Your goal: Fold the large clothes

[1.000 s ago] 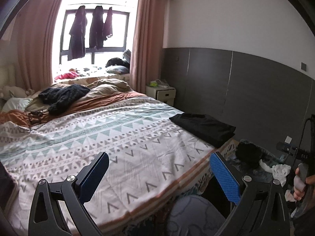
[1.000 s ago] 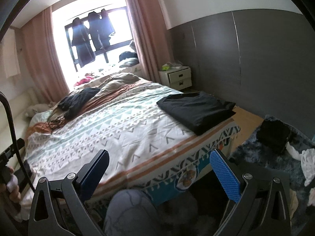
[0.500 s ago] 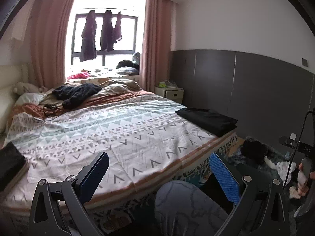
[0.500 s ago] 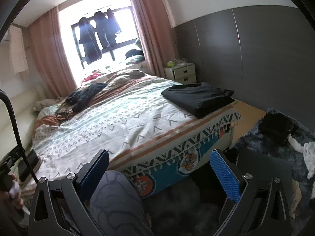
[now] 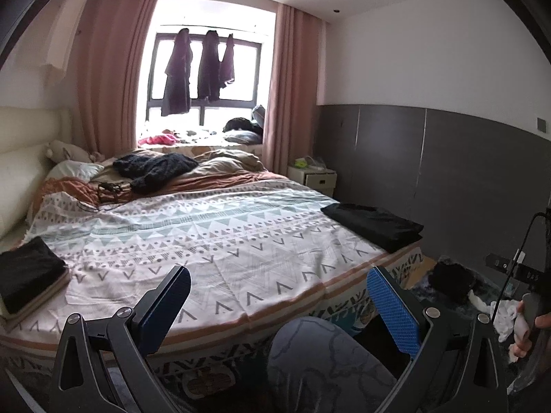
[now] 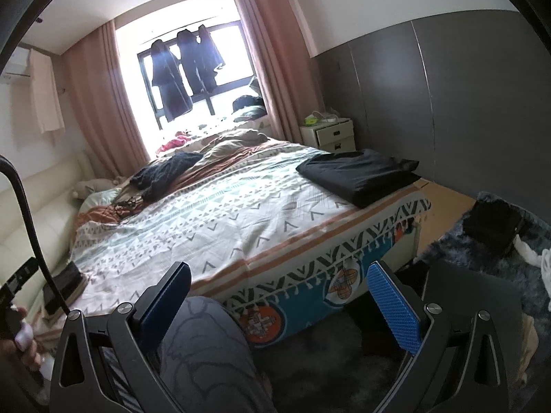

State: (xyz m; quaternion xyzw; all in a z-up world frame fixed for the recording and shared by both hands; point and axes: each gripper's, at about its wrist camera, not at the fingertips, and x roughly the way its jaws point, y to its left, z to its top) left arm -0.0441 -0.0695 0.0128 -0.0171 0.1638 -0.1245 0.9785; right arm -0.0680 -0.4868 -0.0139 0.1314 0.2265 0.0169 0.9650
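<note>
A folded black garment [image 5: 373,221] [image 6: 358,172] lies at the right corner of the bed [image 5: 220,241] [image 6: 220,220], on the patterned white and teal cover. A second folded dark garment [image 5: 26,273] [image 6: 63,285] rests on a pale pad at the bed's left edge. A crumpled dark knit garment [image 5: 155,168] [image 6: 165,172] lies near the pillows. My left gripper [image 5: 279,296] hangs open and empty in front of the bed's foot. My right gripper [image 6: 279,296] is also open and empty, back from the bed's side above a grey trouser knee [image 6: 203,351].
A white nightstand [image 5: 313,179] [image 6: 330,134] stands by the grey wall. Dark clothes [image 5: 196,69] hang in the window. Black and white items [image 6: 496,230] lie on a dark rug [image 6: 447,247] right of the bed. A hand [image 5: 527,323] holds the other gripper's handle.
Both grippers have pulled back and away from the bed, so more of the room and the left folded garment show. Both stay open and empty.
</note>
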